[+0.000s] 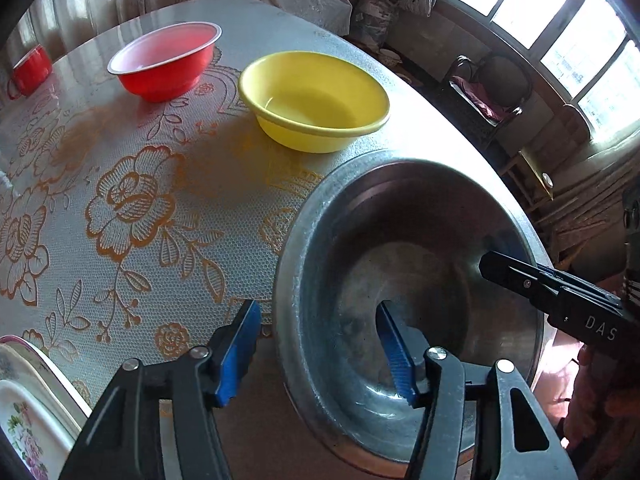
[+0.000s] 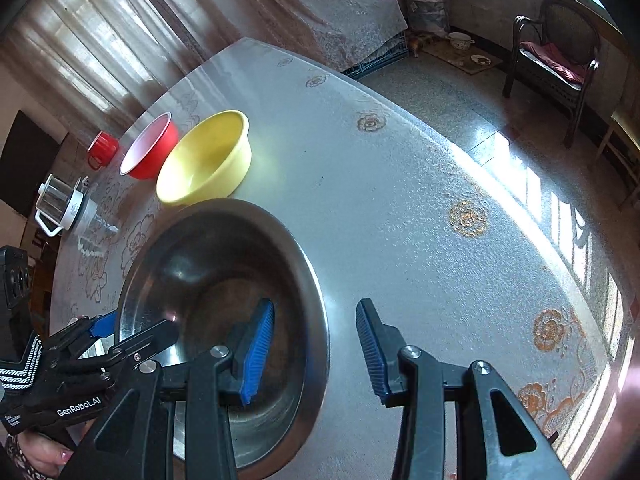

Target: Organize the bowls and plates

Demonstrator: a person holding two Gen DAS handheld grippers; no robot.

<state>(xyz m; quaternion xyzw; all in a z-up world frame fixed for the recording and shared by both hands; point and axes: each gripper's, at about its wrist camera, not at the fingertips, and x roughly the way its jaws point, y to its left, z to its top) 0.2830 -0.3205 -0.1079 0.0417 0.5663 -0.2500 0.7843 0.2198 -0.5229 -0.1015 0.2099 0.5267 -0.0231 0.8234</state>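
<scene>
Steel bowl (image 1: 408, 300) nearest, upright, mouth up, round so no long axis; sits at surface (image 1: 168, 216) edge. Left gripper (image 1: 320, 354) fingers straddle bowl's near rim, one blue pad outside, one inside, spread, not visibly pressing. Right gripper (image 2: 316, 350) straddles opposite rim likewise, fingers apart. Likely two-sided lift for stacking. Beyond steel bowl: yellow bowl (image 1: 316, 100), then red bowl (image 1: 166, 60), both upright.

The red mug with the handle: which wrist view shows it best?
The right wrist view: the red mug shows whole, handle included, behind the red bowl. In the left wrist view it sits at the dark frame edge, partly cut off and distorted.
</scene>
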